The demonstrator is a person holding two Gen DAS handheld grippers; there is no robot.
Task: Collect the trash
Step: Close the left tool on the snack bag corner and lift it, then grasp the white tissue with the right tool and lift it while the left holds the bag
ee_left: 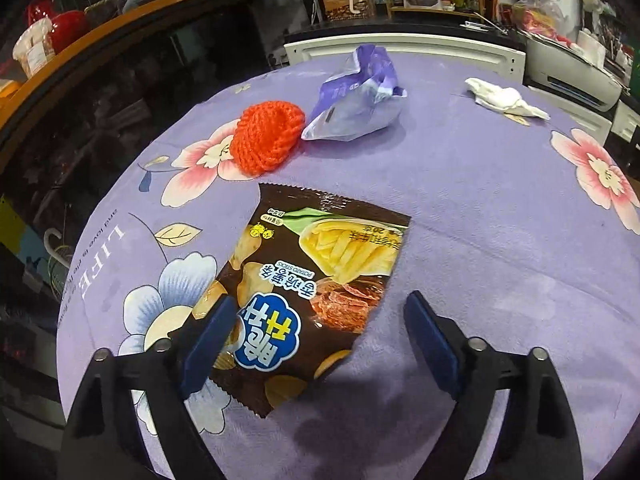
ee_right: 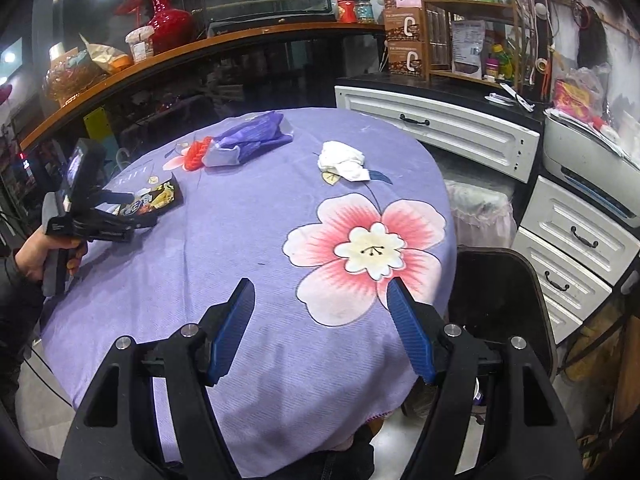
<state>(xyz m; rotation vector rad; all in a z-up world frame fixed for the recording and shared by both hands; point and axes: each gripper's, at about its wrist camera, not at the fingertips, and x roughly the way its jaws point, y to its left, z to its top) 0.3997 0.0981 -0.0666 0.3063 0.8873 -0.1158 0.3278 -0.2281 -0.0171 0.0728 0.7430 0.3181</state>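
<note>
A round table (ee_right: 248, 216) draped in a lilac cloth printed with large flowers fills both views, with cluttered shelves and white drawers behind it. No bin or bag for the trash is visible, and four pieces still lie on the cloth, so the collecting looks barely begun.

In the left wrist view, a crumpled purple and silver wrapper (ee_left: 356, 96) sits at twelve o'clock. A flat brown snack packet (ee_left: 316, 280) lies at the centre. An orange knitted piece (ee_left: 266, 138) rests at eleven o'clock, just beside the wrapper. A wadded white tissue (ee_left: 502, 100) lies at one o'clock, well apart from the rest.

The left gripper (ee_left: 316, 328) hovers over the packet's near end, jaws spread either side of it, not yet pressing on it. The right gripper (ee_right: 320, 320) hangs released over bare cloth, grasping nothing.
</note>
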